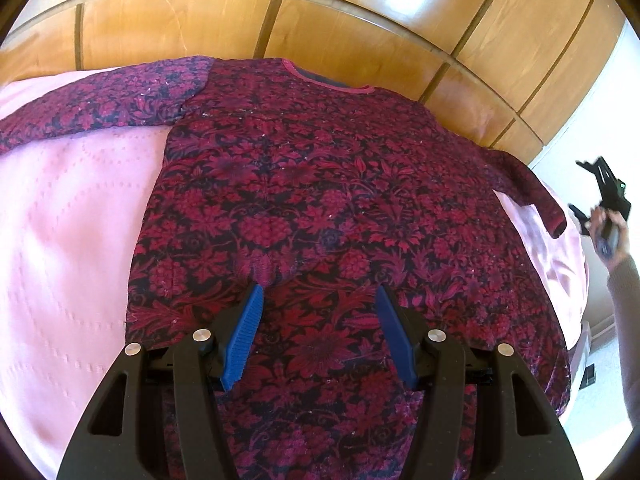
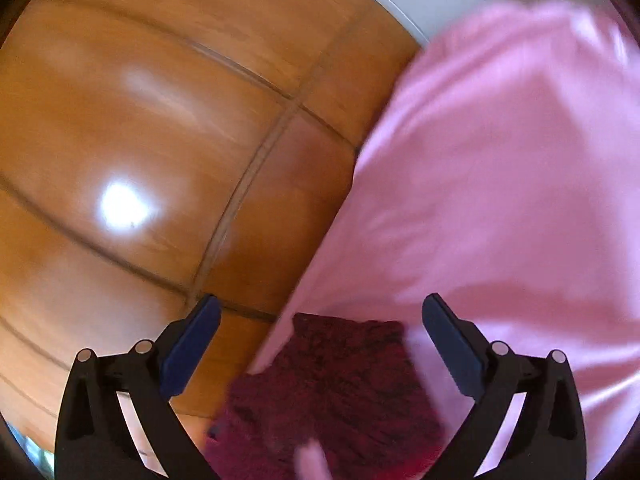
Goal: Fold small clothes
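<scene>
Nearest me, my left tool [image 1: 318, 300] hovers over the hem end of the floral top [image 1: 320, 208], its blue pads about half apart with nothing between them; the cloth lies just under and ahead of the tips, and whether they touch it I cannot tell. The top lies spread flat on the pink bedspread [image 1: 72, 220]: one sleeve stretches out far to the tool's left, the body runs straight ahead to the neckline near the wooden headboard [image 1: 360, 20], and the other sleeve trails off to the tool's right, its cuff at the bed's edge.

Further right, my right tool [image 2: 321, 314] stands wide apart and holds nothing. That view is blurred, but the cuff of the right sleeve [image 2: 332, 392] lies just beneath and between its pads, untouched.

I judge the garment laid out and the first fold not yet made. Next I need to close on that cuff and carry the sleeve across the body.
</scene>
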The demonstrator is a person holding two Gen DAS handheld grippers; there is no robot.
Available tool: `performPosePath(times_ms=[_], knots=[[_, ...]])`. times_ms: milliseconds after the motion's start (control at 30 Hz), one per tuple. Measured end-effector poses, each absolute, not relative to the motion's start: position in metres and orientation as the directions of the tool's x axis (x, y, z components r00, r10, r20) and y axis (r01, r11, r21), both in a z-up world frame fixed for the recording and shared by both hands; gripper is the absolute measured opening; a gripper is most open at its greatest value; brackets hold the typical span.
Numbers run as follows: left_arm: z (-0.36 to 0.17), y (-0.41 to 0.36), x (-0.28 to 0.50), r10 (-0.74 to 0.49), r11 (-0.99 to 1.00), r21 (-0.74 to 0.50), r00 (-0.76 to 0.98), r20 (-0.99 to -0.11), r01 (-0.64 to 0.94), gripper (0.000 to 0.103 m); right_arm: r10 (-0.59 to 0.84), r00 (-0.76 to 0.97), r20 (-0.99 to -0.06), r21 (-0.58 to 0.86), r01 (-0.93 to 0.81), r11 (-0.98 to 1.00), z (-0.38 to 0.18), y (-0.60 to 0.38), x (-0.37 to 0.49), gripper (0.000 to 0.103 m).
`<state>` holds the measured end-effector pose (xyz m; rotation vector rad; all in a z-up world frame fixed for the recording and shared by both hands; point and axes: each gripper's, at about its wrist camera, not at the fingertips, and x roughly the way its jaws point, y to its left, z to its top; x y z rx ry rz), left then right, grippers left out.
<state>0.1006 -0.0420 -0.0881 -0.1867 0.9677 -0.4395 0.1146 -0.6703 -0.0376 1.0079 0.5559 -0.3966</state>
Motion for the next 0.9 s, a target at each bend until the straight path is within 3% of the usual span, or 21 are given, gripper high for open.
performPosePath(times_ms=[167,400,500,567,600,667,700,733,767,800,900], knots=[[-0.089,-0.042,0.099,-0.438,0.898,-0.346,0.492,-0.752,0.271,0.057,-0.143,0.752,-0.644,0.464,0.532,0.708,-0.025,-0.609,0.068,0.1],[-0.088,-0.043,0.098,-0.428,0.903,-0.332,0.489,-0.76,0.273,0.057,-0.267,0.645,-0.716,0.088,0.463,0.882,-0.063,-0.506,0.031,0.101],[-0.088,-0.045,0.097,-0.418,0.907,-0.319,0.493,-0.764,0.274,0.057,-0.405,0.629,-0.663,-0.144,0.423,0.895,-0.076,-0.482,0.048,0.101],[-0.088,-0.046,0.097,-0.414,0.909,-0.316,0.495,-0.764,0.272,0.057,-0.462,0.617,-0.637,-0.218,0.431,0.876,-0.085,-0.49,0.075,0.1],[-0.088,-0.046,0.097,-0.413,0.909,-0.317,0.496,-0.764,0.27,0.057,-0.469,0.614,-0.635,-0.226,0.432,0.873,-0.089,-0.496,0.09,0.098],[-0.088,-0.046,0.097,-0.412,0.91,-0.316,0.497,-0.764,0.269,0.057,-0.445,0.606,-0.659,-0.18,0.447,0.876,-0.092,-0.528,0.126,0.05],[-0.089,-0.047,0.097,-0.41,0.911,-0.314,0.497,-0.764,0.268,0.057,-0.445,0.599,-0.666,-0.146,0.48,0.865,-0.086,-0.543,0.135,0.05],[-0.089,-0.047,0.097,-0.408,0.912,-0.31,0.497,-0.766,0.269,0.057,-0.467,0.609,-0.641,-0.079,0.553,0.829,-0.071,-0.566,0.145,0.057],[-0.089,-0.048,0.097,-0.405,0.912,-0.307,0.497,-0.767,0.27,0.057,-0.489,0.604,-0.629,-0.056,0.593,0.804,-0.058,-0.574,0.145,0.079],[-0.089,-0.048,0.097,-0.404,0.913,-0.304,0.496,-0.768,0.272,0.057,-0.553,0.577,-0.602,-0.045,0.667,0.744,-0.047,-0.595,0.152,0.087],[-0.089,-0.046,0.098,-0.409,0.911,-0.313,0.496,-0.766,0.268,0.057,-0.623,0.537,-0.569,-0.002,0.757,0.654,-0.028,-0.63,0.159,0.091]])
